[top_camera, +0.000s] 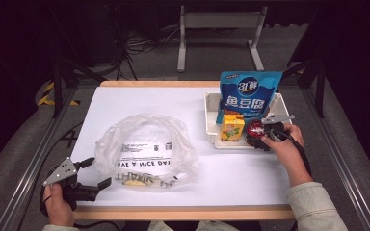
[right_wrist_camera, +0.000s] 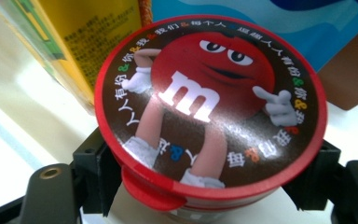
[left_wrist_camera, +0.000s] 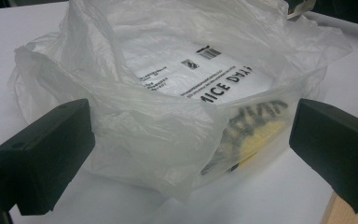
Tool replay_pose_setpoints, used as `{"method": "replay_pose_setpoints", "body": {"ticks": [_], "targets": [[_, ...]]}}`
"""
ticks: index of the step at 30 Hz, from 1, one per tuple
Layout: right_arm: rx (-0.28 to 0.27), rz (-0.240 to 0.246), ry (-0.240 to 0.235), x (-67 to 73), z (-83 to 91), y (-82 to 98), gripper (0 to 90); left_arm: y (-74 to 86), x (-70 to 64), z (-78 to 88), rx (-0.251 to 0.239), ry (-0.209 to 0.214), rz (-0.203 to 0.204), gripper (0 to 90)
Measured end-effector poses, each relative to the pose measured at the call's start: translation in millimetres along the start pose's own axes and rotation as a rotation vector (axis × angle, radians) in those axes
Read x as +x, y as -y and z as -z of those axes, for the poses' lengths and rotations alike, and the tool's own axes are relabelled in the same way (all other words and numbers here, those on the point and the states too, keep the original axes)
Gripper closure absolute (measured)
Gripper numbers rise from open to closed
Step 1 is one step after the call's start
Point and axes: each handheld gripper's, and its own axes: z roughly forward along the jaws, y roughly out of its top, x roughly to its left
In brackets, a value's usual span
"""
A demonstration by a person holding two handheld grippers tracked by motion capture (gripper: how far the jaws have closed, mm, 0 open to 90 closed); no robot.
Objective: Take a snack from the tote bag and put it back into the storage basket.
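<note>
The right gripper [top_camera: 266, 136] has its fingers [right_wrist_camera: 94, 176] clamped on either side of a round red-lidded candy tub [right_wrist_camera: 210, 114] printed with a red cartoon character, which sits in the near corner of a shallow white plastic tray [top_camera: 209, 126] at the right of the white worktop [top_camera: 139, 101]. The step in hand looks like lifting this tub out of the tray to pack it into the crumpled clear plastic bag [top_camera: 147, 150] with black lettering lying at the centre of the worktop. The left gripper [top_camera: 95, 172] waits just beside the bag's near edge, fingers [left_wrist_camera: 51, 163] spread wide and holding nothing, the bag's rim between them but apart from both. The next move probably calls for a straight lift clear of the tray wall, then a carry leftward to the bag's mouth, while the left gripper pinches the rim to hold it open. A yellow juice carton [top_camera: 232, 128] stands touching or just beside the tub, and a tall blue snack pouch [top_camera: 248, 97] leans behind it; either could be knocked on the lift. Something yellow already lies inside the bag [left_wrist_camera: 256, 135].
</note>
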Motion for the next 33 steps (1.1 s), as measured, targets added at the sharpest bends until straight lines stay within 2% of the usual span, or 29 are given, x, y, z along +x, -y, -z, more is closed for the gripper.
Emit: {"method": "replay_pose_setpoints", "body": {"ticks": [6,10,11,14,15,17,21,23,24,27,33], "targets": [[0.015,-0.006,-0.001,-0.5,-0.2,-1.2,25.0,0.0,0.1,0.1,0.000,0.000,0.001,0.6],[0.002,-0.019,-0.014,-1.0,2.0,-2.3,19.3,0.0,-0.1,-0.2,0.000,0.001,0.001,0.6],[-0.019,-0.020,-0.001,-1.7,5.8,-3.8,16.2,0.0,-0.1,-0.3,0.000,0.000,0.001,0.6],[-0.035,-0.022,0.003,-2.5,10.9,-5.9,15.0,0.1,-0.2,-0.2,0.000,0.000,0.002,0.6],[-0.051,-0.024,0.013,-3.1,18.9,-9.4,13.6,0.2,-0.3,-0.2,0.001,0.000,0.002,0.6],[-0.059,-0.022,0.018,-3.5,21.8,-10.5,13.3,0.2,-0.3,-0.2,0.001,0.001,0.001,0.6],[-0.086,-0.005,0.036,-1.9,37.1,-16.2,13.3,0.2,-0.4,-0.2,0.001,0.001,0.002,0.6],[-0.118,0.006,0.036,1.5,49.1,-19.5,13.3,0.1,-0.4,-0.2,0.004,0.003,0.001,0.6],[-0.118,0.006,0.036,1.5,49.1,-19.5,13.3,0.1,-0.4,-0.2,0.004,0.003,0.001,0.6],[-0.171,0.009,0.013,8.1,65.6,-21.4,13.3,-0.1,-0.7,-0.1,-0.001,0.001,0.002,0.6],[-0.222,0.025,-0.022,20.2,83.8,-19.3,13.3,-0.6,-1.0,-0.3,-0.001,0.001,0.002,0.6]]}}
